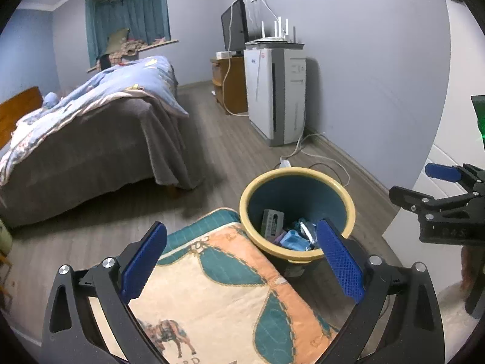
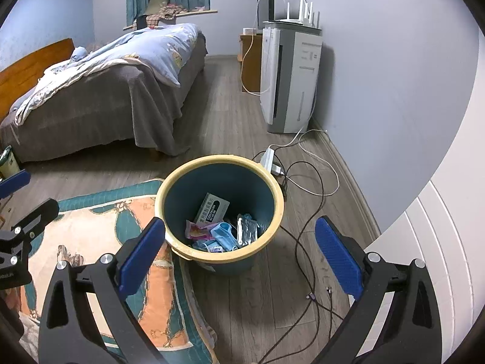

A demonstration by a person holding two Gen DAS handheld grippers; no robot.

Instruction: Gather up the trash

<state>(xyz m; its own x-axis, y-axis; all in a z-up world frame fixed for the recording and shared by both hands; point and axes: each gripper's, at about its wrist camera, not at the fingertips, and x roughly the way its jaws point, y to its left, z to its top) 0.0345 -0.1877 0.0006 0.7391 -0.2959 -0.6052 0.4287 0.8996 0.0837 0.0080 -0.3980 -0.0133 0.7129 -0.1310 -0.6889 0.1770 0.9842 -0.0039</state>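
Observation:
A teal trash bin with a yellow rim (image 1: 297, 179) (image 2: 219, 163) stands on the wood floor at the edge of a rug. Inside lie a grey medicine box (image 2: 212, 209), a pink wrapper (image 2: 198, 232), blue face masks (image 2: 222, 235) and a silver packet (image 2: 247, 230). My left gripper (image 1: 239, 257) is open and empty, above the rug beside the bin. My right gripper (image 2: 239, 253) is open and empty, above the bin's near rim. The right gripper also shows at the right edge of the left wrist view (image 1: 445, 194).
A patterned orange and teal rug (image 1: 218, 285) (image 2: 91, 227) lies left of the bin. A bed (image 2: 106, 91) stands at the left. A white air purifier (image 2: 288, 79) with a router, a power strip (image 2: 268, 157) and loose cables (image 2: 309, 242) are to the right, near a white cabinet (image 2: 424, 257).

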